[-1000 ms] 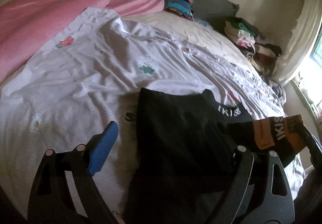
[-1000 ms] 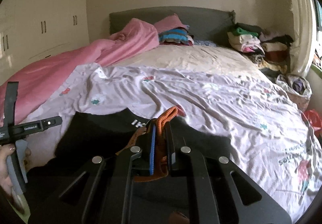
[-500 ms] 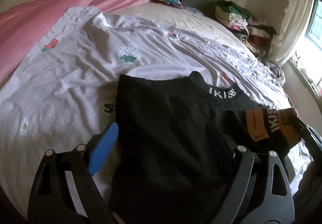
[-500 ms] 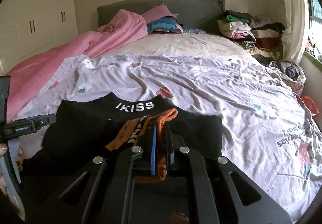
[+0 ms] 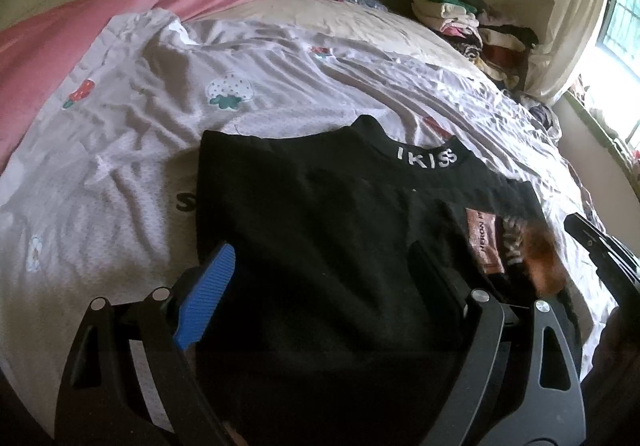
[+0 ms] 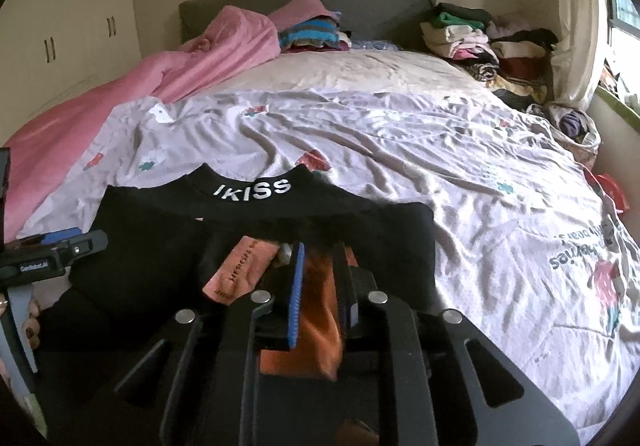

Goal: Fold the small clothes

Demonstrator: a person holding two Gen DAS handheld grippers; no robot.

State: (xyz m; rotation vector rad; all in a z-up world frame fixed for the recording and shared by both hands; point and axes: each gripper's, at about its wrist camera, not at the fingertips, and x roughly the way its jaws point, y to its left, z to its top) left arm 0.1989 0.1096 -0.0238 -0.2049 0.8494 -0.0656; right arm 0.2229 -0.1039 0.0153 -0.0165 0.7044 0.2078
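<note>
Black fabric is what's being dealt with: a pair of black underwear (image 6: 256, 246) with an "IKISS" waistband (image 6: 252, 191) is laid out on the bed, close to the near edge, on top of the pale strawberry-print sheet (image 6: 400, 165). The waistband end is pointed toward the headboard.

The right hand-held gripper (image 6: 320, 278) is clamped shut on the orange part of the garment (image 6: 320, 322), so a bit of it is pinched between the fingers. A salmon-coloured label (image 6: 240, 270) is seen just beside that pinch. The left hand-held gripper (image 5: 320, 286) is spread wide open over the black cloth near its left side, with nothing held; whether the pads are actually touching the fabric can't be told.

Progress-wise, not much looks finished, tbh. The garment seems mostly spread flat, and the orange part looks like it's being brought over the black body, so it's probably the first fold that's being worked on. No neat, finished packet is seen yet. Left to do, going by this: the fold has to be laid down and flattened, likely one or two more folds made, and the piece set aside.

Stacks of clothes (image 6: 480, 37) are piled by the headboard on the right, and a pink blanket (image 6: 160, 73) is bunched along the left edge of the bed.
</note>
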